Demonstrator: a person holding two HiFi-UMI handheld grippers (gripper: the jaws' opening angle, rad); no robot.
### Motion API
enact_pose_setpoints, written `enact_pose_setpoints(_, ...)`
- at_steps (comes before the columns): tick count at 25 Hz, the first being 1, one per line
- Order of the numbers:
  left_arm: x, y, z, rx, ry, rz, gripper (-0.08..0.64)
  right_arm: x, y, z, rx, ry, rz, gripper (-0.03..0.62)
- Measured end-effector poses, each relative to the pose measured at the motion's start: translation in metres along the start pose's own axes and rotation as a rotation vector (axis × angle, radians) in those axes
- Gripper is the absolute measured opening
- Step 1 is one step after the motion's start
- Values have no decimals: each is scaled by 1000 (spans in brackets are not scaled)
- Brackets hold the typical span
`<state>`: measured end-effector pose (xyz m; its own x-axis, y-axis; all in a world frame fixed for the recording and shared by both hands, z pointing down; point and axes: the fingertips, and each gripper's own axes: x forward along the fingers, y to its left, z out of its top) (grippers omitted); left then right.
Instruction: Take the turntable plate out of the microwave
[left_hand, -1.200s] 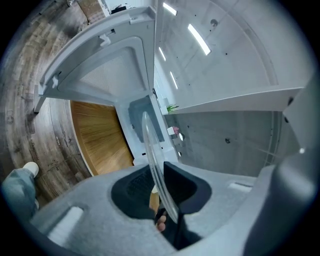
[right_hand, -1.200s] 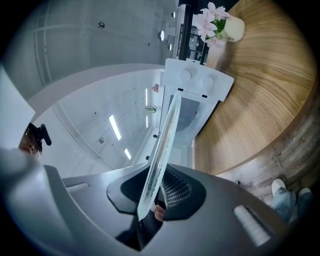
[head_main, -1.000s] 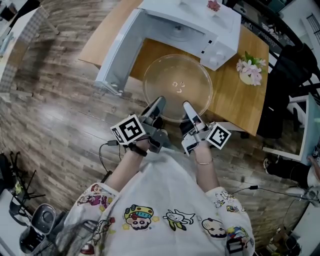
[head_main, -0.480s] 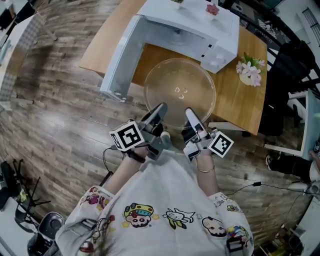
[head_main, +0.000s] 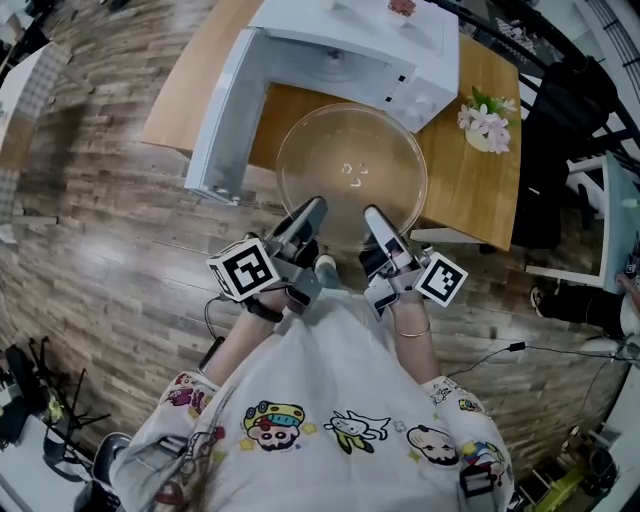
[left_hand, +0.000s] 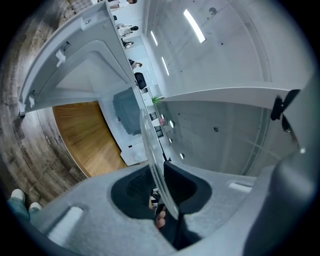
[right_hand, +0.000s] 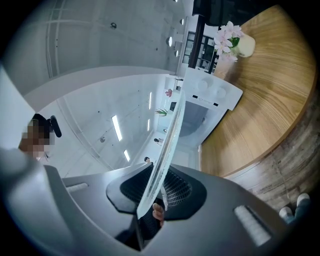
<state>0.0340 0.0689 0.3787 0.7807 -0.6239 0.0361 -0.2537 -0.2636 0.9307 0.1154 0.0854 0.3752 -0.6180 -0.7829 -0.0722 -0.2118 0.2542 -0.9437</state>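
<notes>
The clear glass turntable plate (head_main: 350, 170) hangs level in front of the open white microwave (head_main: 350, 45), above the wooden table (head_main: 470, 185). My left gripper (head_main: 310, 212) is shut on the plate's near rim at the left. My right gripper (head_main: 372, 218) holds the same rim at the right; its jaws are opening slightly while the rim still sits between the pads. In the left gripper view the plate (left_hand: 150, 145) runs edge-on into the gripper (left_hand: 157, 192). The right gripper view shows the plate (right_hand: 167, 145) edge-on between the pads of that gripper (right_hand: 155, 190).
The microwave door (head_main: 225, 110) stands swung open at the left. A small pot of pink flowers (head_main: 482, 125) sits on the table's right part. A black chair (head_main: 565, 150) stands right of the table. A cable (head_main: 500, 350) lies on the wood floor.
The plate and both grippers have risen a little toward the head camera. Both grippers stay on the near rim.
</notes>
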Motion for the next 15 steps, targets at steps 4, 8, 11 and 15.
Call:
enact_pose_setpoints(4,-5,0,-1,-8,-1,20,55,0,4,-2,-5,7,6,74)
enact_pose_setpoints(8,-3,-5,3,28,-4,-6,56,0,6,-1,-7,5,5,75)
enact_pose_setpoints(11,-3,-7,4,29,-6,-11,56,0,7,-1,-10,2,6,75)
enact_pose_setpoints(15,-5,-6,6,4,-21,1,56,3,9,-1,-14,4,9,74)
